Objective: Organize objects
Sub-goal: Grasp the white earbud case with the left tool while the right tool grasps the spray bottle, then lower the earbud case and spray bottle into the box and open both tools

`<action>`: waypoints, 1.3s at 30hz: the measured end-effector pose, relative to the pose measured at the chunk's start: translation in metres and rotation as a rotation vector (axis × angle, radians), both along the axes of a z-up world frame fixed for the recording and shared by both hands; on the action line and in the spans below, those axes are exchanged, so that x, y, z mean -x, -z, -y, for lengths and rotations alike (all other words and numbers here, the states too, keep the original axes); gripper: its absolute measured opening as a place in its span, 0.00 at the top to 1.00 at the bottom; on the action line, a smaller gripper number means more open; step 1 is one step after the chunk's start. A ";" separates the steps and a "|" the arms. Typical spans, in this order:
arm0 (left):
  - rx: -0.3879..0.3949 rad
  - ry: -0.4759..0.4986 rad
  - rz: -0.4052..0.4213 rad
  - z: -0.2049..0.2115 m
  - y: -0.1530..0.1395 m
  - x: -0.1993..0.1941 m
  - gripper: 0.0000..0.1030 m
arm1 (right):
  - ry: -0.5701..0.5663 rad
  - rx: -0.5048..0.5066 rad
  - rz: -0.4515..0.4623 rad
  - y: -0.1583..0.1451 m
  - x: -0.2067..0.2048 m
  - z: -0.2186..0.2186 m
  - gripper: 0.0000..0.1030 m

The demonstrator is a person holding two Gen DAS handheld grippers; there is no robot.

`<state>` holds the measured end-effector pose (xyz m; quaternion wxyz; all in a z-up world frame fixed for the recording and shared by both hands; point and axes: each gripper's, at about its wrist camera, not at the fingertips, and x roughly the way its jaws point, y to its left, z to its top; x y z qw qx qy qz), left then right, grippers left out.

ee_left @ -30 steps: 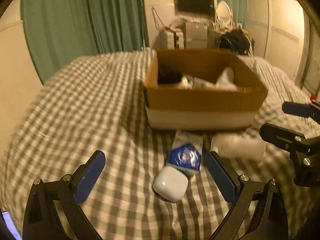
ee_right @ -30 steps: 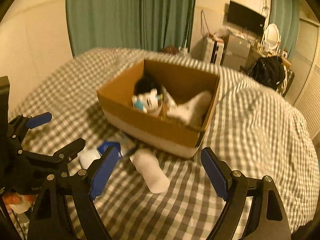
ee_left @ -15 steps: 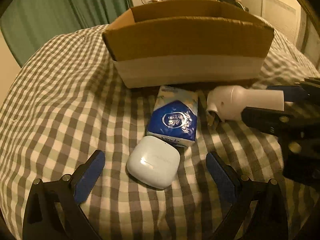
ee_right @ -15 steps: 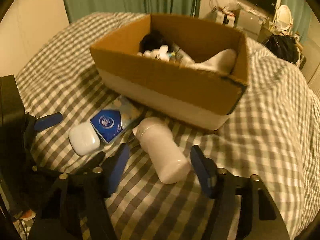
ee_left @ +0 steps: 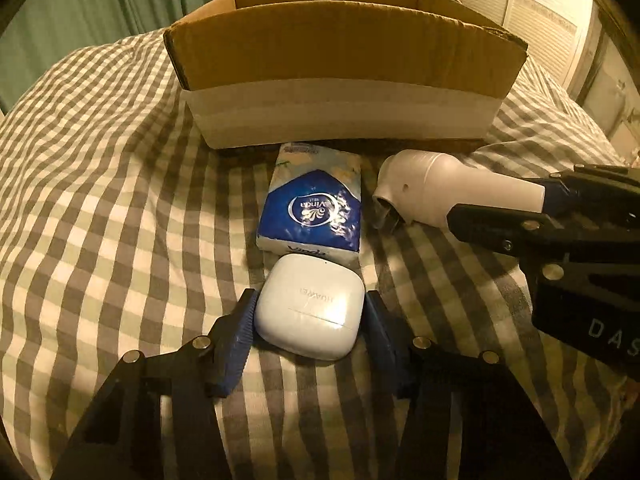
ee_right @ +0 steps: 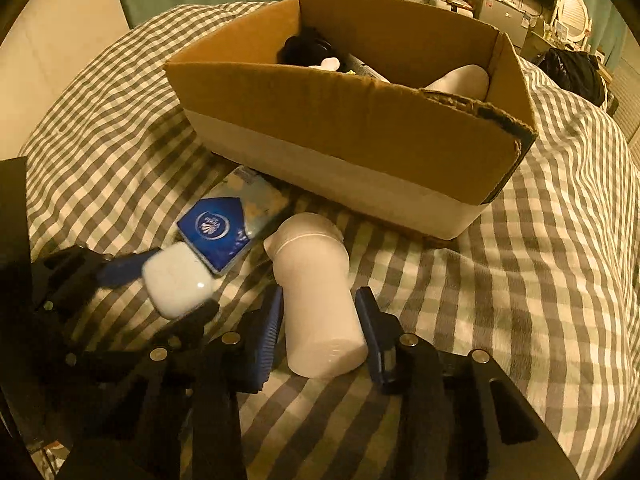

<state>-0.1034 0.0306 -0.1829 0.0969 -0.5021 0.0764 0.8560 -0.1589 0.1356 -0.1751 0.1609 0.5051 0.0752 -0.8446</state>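
Left tongs (ee_left: 308,316): jaws closed in on the white Huawei earbud case (ee_left: 310,318), one pad at each side and apparently touching; the case lies on the checked bedspread (ee_left: 100,200) at 6 o'clock in the left wrist view.
Right tongs (ee_right: 318,320): clenched around the white bottle (ee_right: 320,304), which lies on its side with its cap end toward the box; pads at both flanks, low on the body.
Cardboard box (ee_right: 360,132): open, at 12 o'clock, already holding a black item and pale things; likely where both pieces go.
Vinda tissue pack (ee_left: 312,204): flat between case and box, its near edge touching or tucked under the case; not gripped.
Risk, case: smooth rounded shell may squirt out of the pads on lifting, or drag the tissue pack along.
Risk, bottle: held near its base, the cap end may sag and pivot, then clip the box wall.
Risk, both: the tongs sit close together and could knock each other when raised.
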 end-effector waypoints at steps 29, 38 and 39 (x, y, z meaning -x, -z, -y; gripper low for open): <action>-0.113 -0.062 -0.223 0.013 -0.112 -0.015 0.48 | 0.065 0.003 -0.321 -0.106 -0.075 -0.012 0.69; -0.145 -0.023 -0.354 0.016 -0.191 -0.011 0.48 | 0.076 -0.027 -0.475 -0.190 -0.095 -0.012 0.69; -0.145 -0.021 -0.366 0.017 -0.198 -0.008 0.48 | 0.078 -0.023 -0.487 -0.199 -0.094 -0.013 0.69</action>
